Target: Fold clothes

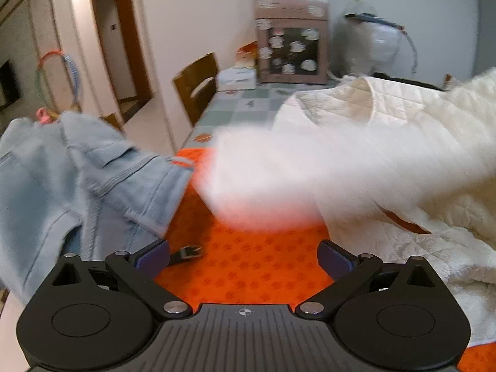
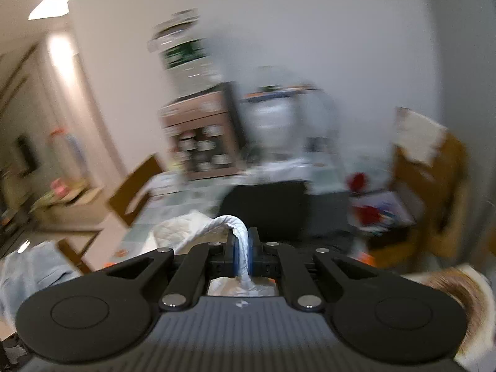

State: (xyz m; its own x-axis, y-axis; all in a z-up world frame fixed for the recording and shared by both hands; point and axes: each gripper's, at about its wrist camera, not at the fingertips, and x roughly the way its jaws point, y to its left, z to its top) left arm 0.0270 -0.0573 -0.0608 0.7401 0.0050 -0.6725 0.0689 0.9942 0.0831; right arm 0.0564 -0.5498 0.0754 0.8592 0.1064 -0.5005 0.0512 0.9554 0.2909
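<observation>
A cream quilted garment point(image 1: 387, 142) lies spread over the right half of the orange patterned mat point(image 1: 248, 266); one part of it is blurred in motion across the middle. My left gripper point(image 1: 243, 255) hovers open above the mat, nothing between its blue pads. In the right wrist view my right gripper point(image 2: 244, 255) is shut on a bunched fold of the same white garment point(image 2: 240, 232), lifted well above the table; the cloth trails down to the left. Light blue jeans point(image 1: 71, 186) lie heaped at the mat's left.
A small black clip point(image 1: 187, 252) lies on the mat near my left finger. A wooden chair point(image 1: 198, 83) stands at the table's left side. A pink cabinet with cups point(image 1: 291, 43) and a white box point(image 1: 237, 77) sit at the far end of the checked tablecloth.
</observation>
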